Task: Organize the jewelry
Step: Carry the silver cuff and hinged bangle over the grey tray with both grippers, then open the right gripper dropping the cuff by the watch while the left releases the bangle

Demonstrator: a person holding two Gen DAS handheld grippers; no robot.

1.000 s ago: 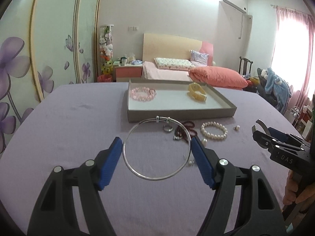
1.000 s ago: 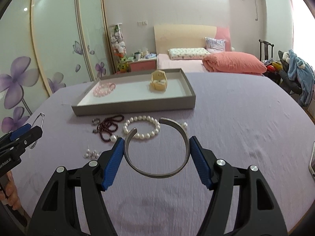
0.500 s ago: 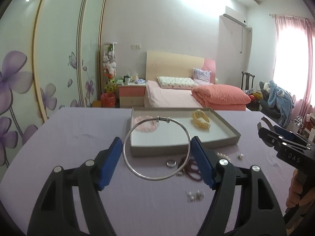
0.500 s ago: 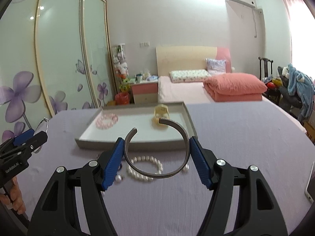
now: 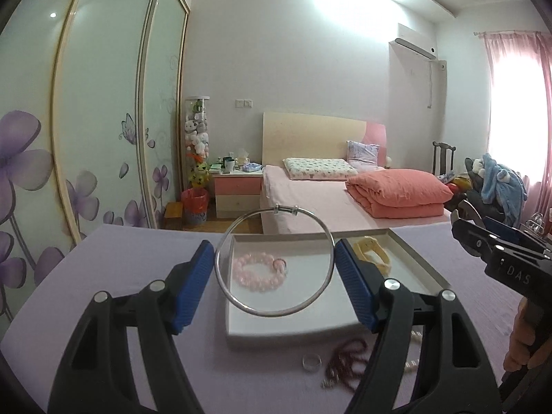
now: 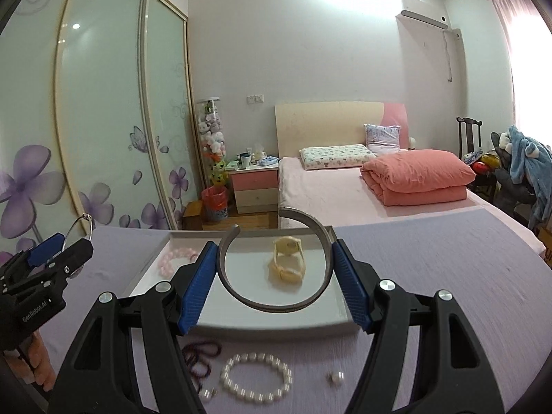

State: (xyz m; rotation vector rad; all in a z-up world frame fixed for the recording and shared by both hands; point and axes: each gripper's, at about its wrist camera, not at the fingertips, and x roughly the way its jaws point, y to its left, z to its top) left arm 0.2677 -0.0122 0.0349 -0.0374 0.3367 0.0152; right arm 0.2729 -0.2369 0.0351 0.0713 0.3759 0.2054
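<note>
Left gripper point(image 5: 274, 269): clamped on thin silver bangle point(image 5: 274, 312), held above tray point(image 5: 296, 336).
Right gripper point(image 6: 276, 270): clamped on open cuff point(image 6: 276, 305), above tray's right half.
Near tray: pearl bracelet point(image 6: 257, 377).

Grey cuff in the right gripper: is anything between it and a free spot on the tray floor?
Nothing visible blocks it. The grey cuff hangs above the tray; the yellow bracelet lies beyond, the pink bead bracelet far left, with bare floor nearer.
</note>
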